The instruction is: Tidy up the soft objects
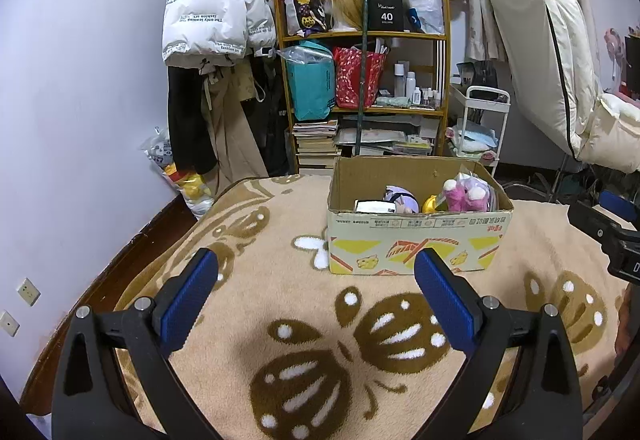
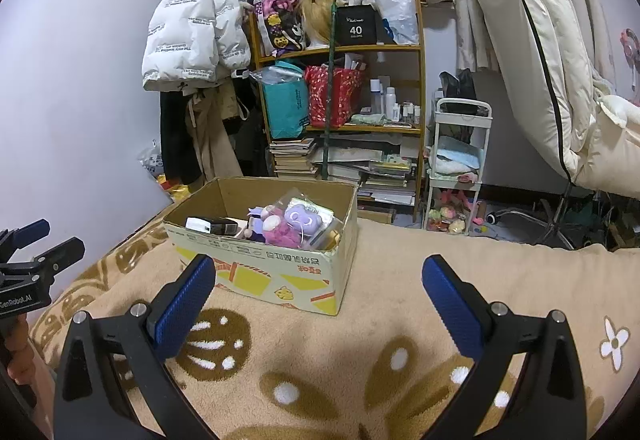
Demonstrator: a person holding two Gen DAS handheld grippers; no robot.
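Cardboard box (image 1: 416,240), open-topped with yellow and orange print on its side, is the landmark in the left wrist view. It sits on a bed covered by a beige fleece blanket with brown butterfly shapes (image 1: 280,248). The left gripper (image 1: 316,292) hangs low in front of the box, its blue-padded jaws spread wide and holding nothing. Inside the box lie a pink and lilac plush toy (image 1: 466,193), a pale purple plush (image 1: 402,199), a yellow item and a dark-and-white packet. Behind the box stands a cluttered wooden shelf (image 1: 362,35).

Right wrist view: the same box (image 2: 280,268) lies ahead and slightly left. The right gripper (image 2: 316,296) is also spread open and empty, hovering over the blanket (image 2: 380,272) in front of the box. A purple plush sealed in clear plastic (image 2: 304,217) rests on top of the pile inside.

No loose soft toy shows on the blanket, so the job looks nearly done. Risk: reaching in could snag the slippery plastic wrap, or a push against the light box could slide it across the fleece.
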